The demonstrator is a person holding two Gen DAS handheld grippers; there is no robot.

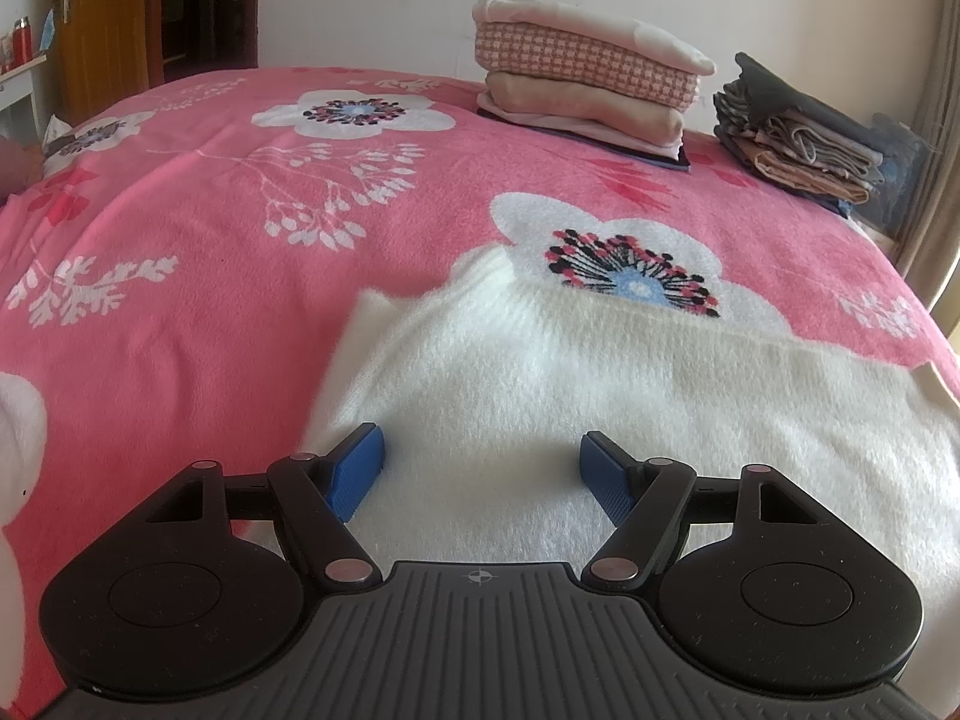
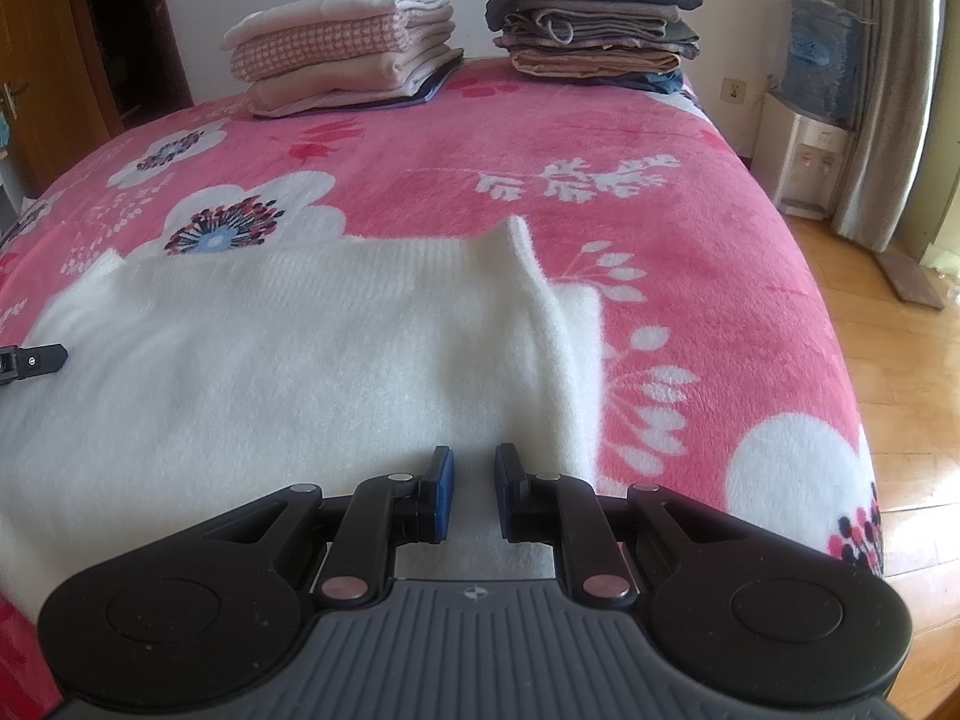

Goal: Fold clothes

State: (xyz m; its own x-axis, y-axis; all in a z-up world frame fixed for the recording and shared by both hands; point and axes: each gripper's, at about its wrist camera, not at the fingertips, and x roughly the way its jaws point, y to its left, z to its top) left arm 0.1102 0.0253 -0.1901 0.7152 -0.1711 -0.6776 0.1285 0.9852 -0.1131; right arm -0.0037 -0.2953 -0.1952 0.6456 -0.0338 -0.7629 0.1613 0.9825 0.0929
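Observation:
A fluffy white sweater [image 1: 600, 396] lies flat on the pink flowered blanket [image 1: 198, 210], its ribbed edge on the far side. My left gripper [image 1: 480, 438] hovers over the sweater's near left part with its blue pads [image 1: 354, 474] wide apart and nothing between them. In the right wrist view the same sweater [image 2: 270, 360] spreads to the left, with a folded layer along its right side. My right gripper [image 2: 474, 456] sits over the sweater's near right edge, pads a narrow gap apart, white fabric showing in the gap. A tip of the left gripper [image 2: 33, 360] shows at the left edge.
Two piles of folded clothes stand at the far side of the bed: a pink and beige pile [image 2: 348, 48] and a grey and brown pile [image 2: 594, 30]. The wooden floor [image 2: 900, 360], a water dispenser [image 2: 804, 150] and a curtain lie right of the bed. A wooden door [image 1: 102, 18] is far left.

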